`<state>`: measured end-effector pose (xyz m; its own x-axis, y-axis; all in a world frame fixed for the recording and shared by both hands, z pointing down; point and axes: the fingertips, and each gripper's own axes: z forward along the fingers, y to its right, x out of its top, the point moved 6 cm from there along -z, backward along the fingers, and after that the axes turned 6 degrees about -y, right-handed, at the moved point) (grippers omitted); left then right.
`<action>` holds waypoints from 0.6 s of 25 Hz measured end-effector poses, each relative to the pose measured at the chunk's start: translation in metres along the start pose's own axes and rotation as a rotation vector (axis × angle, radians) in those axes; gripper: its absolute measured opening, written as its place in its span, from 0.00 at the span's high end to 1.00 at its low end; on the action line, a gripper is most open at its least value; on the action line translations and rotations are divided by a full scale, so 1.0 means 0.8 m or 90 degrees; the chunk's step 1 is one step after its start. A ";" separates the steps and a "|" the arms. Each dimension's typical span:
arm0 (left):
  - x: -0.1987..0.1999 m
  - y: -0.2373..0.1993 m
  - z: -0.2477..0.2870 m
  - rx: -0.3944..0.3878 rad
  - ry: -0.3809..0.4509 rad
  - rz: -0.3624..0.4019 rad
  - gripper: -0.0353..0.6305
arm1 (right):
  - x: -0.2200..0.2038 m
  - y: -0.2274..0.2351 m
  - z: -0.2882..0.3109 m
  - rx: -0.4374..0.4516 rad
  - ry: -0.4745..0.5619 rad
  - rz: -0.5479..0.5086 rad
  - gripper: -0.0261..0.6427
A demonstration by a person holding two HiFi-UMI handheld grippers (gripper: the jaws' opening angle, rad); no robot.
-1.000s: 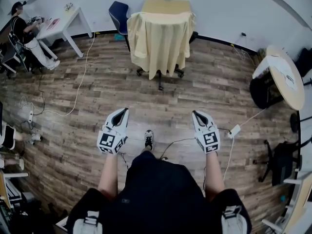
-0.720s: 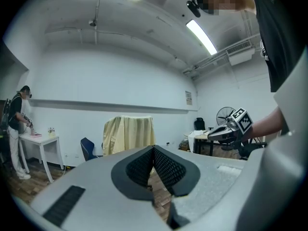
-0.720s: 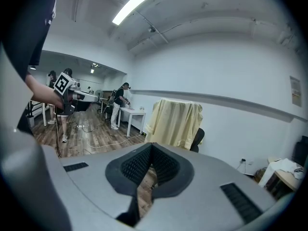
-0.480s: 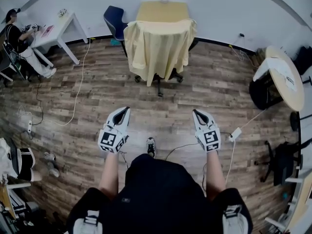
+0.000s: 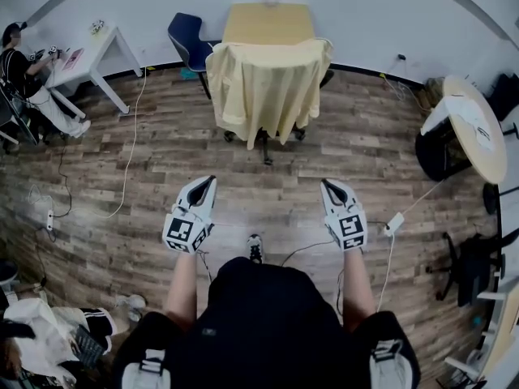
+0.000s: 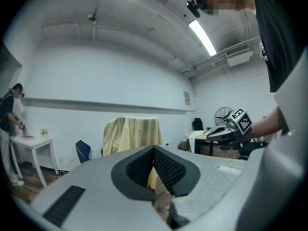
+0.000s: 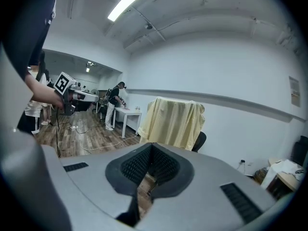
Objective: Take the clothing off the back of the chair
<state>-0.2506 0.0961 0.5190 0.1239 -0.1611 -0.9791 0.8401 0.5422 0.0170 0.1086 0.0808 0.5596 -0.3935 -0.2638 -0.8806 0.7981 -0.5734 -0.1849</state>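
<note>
The yellow garment [image 5: 268, 87] hangs on the office chair [image 5: 265, 140], far and straight ahead. The left gripper [image 5: 208, 184] and right gripper [image 5: 327, 186] look equally distant, both with jaws together and empty.

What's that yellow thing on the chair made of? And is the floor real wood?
The yellow clothing looks like thin, soft cloth with a matte finish: it hangs in loose folds over the chair. The floor looks like wood planks, with grain, board seams and a slight sheen; it might be printed laminate instead, which the pictures cannot settle.
</note>
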 end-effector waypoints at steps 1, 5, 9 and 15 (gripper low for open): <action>0.000 -0.004 0.002 -0.002 0.001 0.001 0.94 | 0.001 0.000 0.004 -0.001 -0.001 0.001 0.97; -0.002 -0.024 0.005 0.000 0.001 0.000 0.94 | 0.006 -0.003 0.017 -0.003 -0.005 0.017 0.97; -0.002 -0.043 0.004 -0.001 0.001 -0.002 0.94 | 0.012 -0.006 0.031 -0.009 -0.006 0.026 0.97; -0.007 -0.068 0.009 -0.003 0.007 -0.012 0.94 | 0.020 -0.012 0.046 -0.019 -0.010 0.024 0.97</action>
<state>-0.2932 0.0617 0.5251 0.1017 -0.1627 -0.9814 0.8394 0.5436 -0.0031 0.0780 0.0531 0.5633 -0.3699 -0.2963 -0.8805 0.8258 -0.5391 -0.1655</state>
